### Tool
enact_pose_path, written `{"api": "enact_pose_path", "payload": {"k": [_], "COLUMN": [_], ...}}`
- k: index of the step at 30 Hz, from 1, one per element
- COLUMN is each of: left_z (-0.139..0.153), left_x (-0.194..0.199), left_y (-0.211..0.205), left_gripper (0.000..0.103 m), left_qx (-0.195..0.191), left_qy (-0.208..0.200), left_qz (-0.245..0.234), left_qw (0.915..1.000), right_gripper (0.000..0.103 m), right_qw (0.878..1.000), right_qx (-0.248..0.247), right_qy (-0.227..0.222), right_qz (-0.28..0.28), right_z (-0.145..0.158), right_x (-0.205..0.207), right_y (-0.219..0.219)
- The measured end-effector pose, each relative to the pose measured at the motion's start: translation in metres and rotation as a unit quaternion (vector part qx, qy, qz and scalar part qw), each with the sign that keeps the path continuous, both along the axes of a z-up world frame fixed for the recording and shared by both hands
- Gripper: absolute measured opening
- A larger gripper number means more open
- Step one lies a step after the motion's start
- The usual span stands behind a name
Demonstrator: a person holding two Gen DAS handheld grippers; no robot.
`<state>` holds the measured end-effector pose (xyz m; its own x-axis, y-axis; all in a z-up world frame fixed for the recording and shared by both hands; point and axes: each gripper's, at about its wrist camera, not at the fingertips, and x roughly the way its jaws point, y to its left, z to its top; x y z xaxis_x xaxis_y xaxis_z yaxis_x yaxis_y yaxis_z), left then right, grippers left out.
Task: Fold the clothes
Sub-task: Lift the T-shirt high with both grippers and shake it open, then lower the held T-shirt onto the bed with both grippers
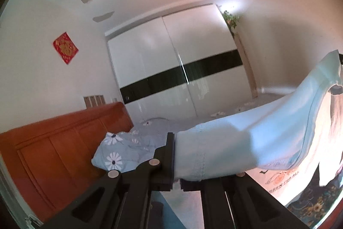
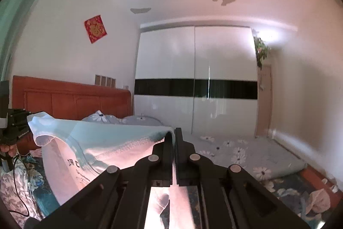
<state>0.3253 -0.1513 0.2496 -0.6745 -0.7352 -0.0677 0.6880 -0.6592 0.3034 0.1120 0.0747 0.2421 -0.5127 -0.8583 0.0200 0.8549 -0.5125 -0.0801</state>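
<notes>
On my left wrist camera, the left gripper is pinching the hemmed edge of a pale blue shirt; the cloth fills the gap between its fingers and runs up toward three o'clock, where it ends at a dark piece of the other tool at the frame's edge. The shirt hangs in the air above the bed. At nine o'clock I see the orange wooden headboard, with a daisy-print pillow just beside it. The white wardrobe with its black band stands at twelve o'clock, and a red paper square hangs on the wall near ten o'clock.

On my right wrist camera, the right gripper is pressed nearly together, nipping a thin fold of the same shirt at its tip. The cloth stretches away to nine o'clock, where the left gripper holds the far end. Printed letters show on the hanging part, too blurred to read. The daisy-print bedspread lies below at four o'clock, the wardrobe ahead.
</notes>
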Motion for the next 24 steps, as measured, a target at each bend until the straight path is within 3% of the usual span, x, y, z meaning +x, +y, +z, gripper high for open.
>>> {"api": "enact_pose_path", "payload": {"k": [7, 11, 16, 19, 24], "left_z": [0.009, -0.009, -0.064, -0.113, -0.187], "left_x": [-0.007, -0.046, -0.106, -0.144, -0.192], "left_y": [-0.009, -0.036, -0.097, -0.14, -0.195], "left_gripper": [0.007, 0.007, 0.007, 0.007, 0.007], "left_qx": [-0.009, 0.016, 0.085, 0.135, 0.199], "left_qy": [-0.011, -0.05, -0.101, -0.136, -0.184], "left_qz": [0.002, 0.007, 0.011, 0.017, 0.029], "left_qw": [0.9999, 0.9986, 0.9912, 0.9813, 0.9621], "right_gripper": [0.002, 0.002, 0.001, 0.001, 0.001], "right_qw": [1.0, 0.998, 0.991, 0.984, 0.963], "right_qx": [0.013, 0.049, 0.1, 0.131, 0.187], "right_qy": [0.01, -0.021, -0.082, -0.119, -0.19], "right_qz": [-0.013, -0.026, -0.033, -0.038, -0.04], "right_z": [0.012, -0.012, -0.062, -0.092, -0.168], "right_x": [-0.005, -0.038, -0.098, -0.133, -0.194], "right_y": [-0.008, -0.041, -0.098, -0.133, -0.196]}}
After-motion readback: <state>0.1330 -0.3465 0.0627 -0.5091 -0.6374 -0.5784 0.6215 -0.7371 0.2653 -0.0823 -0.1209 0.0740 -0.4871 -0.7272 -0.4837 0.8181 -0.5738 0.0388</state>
